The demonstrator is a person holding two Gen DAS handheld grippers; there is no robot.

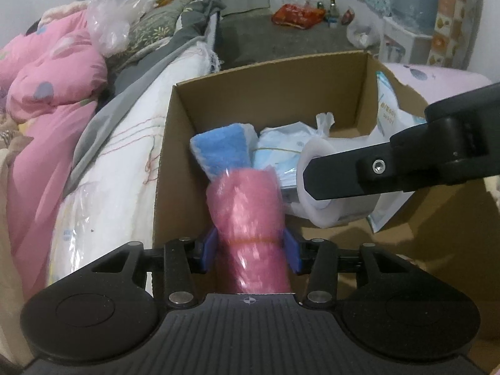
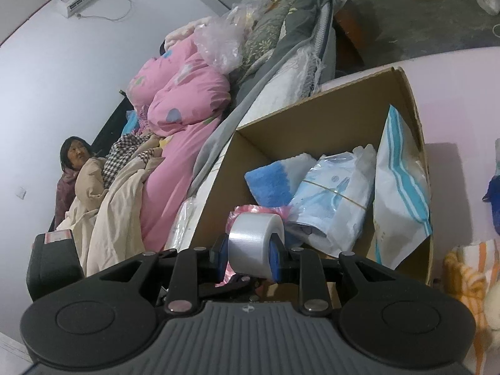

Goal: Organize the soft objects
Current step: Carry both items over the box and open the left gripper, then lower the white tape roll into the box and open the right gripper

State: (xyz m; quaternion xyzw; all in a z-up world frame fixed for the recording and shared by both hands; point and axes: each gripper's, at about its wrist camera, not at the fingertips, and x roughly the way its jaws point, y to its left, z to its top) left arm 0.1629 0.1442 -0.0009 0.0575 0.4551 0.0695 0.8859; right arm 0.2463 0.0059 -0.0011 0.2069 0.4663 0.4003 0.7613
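My left gripper (image 1: pixel 250 247) is shut on a pink rolled towel (image 1: pixel 247 215) wrapped in plastic, held at the near edge of the cardboard box (image 1: pixel 268 93). My right gripper (image 2: pixel 248 251) is shut on a white roll of tape (image 2: pixel 254 243) over the box (image 2: pixel 312 115), and it shows from the side in the left wrist view (image 1: pixel 315 178). Inside the box lie a blue and white towel (image 1: pixel 218 150), a pale blue plastic pack (image 1: pixel 278 153) and a white pouch (image 2: pixel 400 193) leaning on the right wall. The pink towel also shows under the tape (image 2: pixel 247 211).
A bed with a pink quilt (image 1: pixel 47 93) and white bedding (image 1: pixel 125 143) runs along the box's left side. A person (image 2: pixel 78 156) lies on the bed. An orange striped cloth (image 2: pixel 468 268) lies right of the box. Bags and bottles (image 1: pixel 297 15) sit on the far floor.
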